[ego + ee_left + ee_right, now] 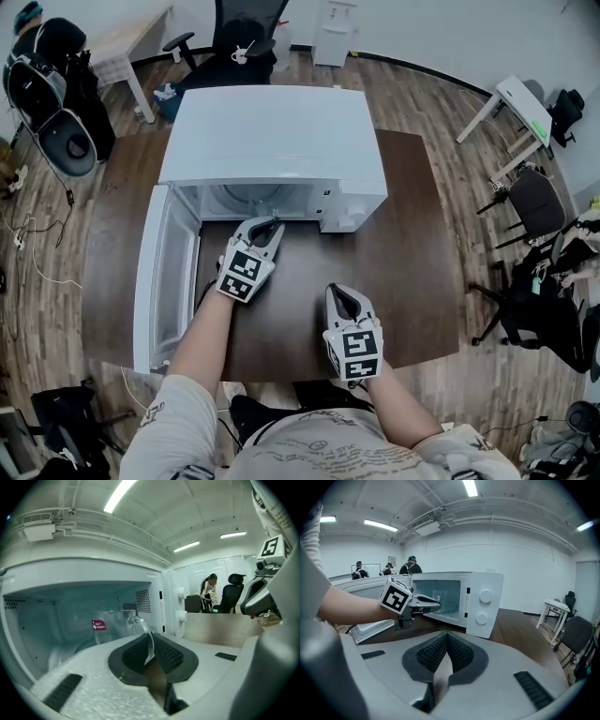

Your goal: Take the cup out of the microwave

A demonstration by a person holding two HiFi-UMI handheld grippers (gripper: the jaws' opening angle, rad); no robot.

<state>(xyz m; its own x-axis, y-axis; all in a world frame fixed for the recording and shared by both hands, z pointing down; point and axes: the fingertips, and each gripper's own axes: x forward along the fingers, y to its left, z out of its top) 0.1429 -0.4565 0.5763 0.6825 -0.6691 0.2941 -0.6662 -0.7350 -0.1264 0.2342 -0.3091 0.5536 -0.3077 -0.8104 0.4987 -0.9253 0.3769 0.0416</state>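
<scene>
Your right gripper (345,292) rests shut and empty over the table (417,244). Inside the microwave (272,131) sits the cup (112,623), its handle (142,626) pinched in your left gripper (149,644). Draw it straight out, level, without twisting.
</scene>
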